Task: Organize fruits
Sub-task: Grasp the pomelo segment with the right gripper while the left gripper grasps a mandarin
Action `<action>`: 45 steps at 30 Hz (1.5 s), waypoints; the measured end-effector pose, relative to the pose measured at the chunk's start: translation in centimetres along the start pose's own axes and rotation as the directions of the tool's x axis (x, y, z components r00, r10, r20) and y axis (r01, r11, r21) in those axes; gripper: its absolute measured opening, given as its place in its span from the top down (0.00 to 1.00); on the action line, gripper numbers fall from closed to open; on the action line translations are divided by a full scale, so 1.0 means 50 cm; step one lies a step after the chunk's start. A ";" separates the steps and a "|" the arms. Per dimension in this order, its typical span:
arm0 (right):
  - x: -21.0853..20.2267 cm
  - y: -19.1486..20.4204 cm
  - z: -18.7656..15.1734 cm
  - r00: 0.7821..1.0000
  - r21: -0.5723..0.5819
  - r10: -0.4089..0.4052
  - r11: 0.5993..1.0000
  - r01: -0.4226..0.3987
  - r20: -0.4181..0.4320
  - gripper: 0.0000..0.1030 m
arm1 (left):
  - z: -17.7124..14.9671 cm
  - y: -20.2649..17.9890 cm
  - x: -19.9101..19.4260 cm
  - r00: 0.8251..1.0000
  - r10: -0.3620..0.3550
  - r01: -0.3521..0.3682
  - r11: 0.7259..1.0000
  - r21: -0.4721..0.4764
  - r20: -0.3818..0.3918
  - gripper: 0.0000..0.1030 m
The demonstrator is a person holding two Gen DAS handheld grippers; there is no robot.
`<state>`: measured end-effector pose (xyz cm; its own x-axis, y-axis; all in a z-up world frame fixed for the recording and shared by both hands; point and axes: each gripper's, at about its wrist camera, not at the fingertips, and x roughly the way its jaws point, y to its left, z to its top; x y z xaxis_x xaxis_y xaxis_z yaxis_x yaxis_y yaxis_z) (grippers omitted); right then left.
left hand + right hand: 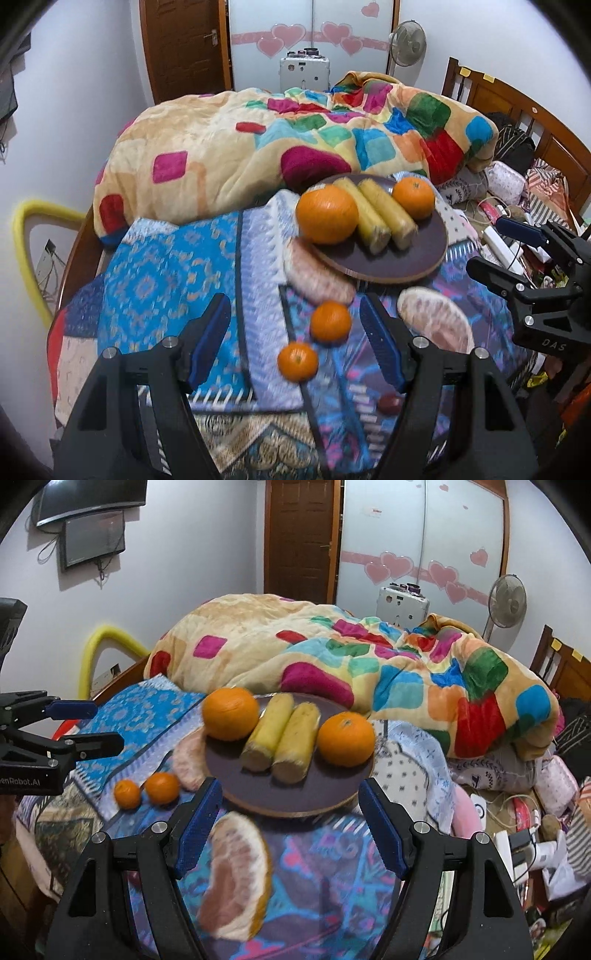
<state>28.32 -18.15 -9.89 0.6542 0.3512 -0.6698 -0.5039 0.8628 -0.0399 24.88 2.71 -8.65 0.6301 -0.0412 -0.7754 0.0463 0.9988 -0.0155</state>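
On the round dark wooden plate before me lie two yellow corn pieces side by side in the middle, with the big orange to their left and a smaller orange to their right. Left of the plate, on the patterned blue cloth, one peeled pink pomelo segment touches the rim, and two small round tangerines sit just beside it. A second peeled pomelo segment lies in front of the plate, between my right fingers, and the colourful patchwork blanket is heaped behind the plate.
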 end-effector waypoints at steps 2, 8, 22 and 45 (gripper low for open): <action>0.002 0.008 -0.017 1.000 -0.005 0.001 1.000 -0.001 -0.014 0.28 | -0.023 0.010 -0.001 1.000 -0.002 0.002 1.000 -0.008 -0.012 0.30; 0.019 0.044 -0.070 0.998 -0.028 0.007 1.000 -0.009 -0.063 0.28 | -0.079 0.027 0.015 0.999 -0.005 0.003 1.000 -0.028 -0.052 0.30; 0.065 0.064 -0.116 0.994 -0.041 -0.003 0.999 -0.001 -0.110 0.34 | -0.134 0.022 0.057 0.997 -0.028 0.028 1.000 -0.005 -0.066 0.30; 0.050 0.010 -0.124 0.997 0.001 -0.003 1.000 0.003 -0.083 0.56 | -0.111 0.006 0.108 0.997 -0.069 0.070 0.997 0.034 -0.047 0.67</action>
<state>26.22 -19.09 -16.17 0.6067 0.3177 -0.7287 -0.5017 0.8640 -0.0411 23.99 2.94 -16.35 0.5883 -0.1085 -0.8013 0.1165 0.9920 -0.0489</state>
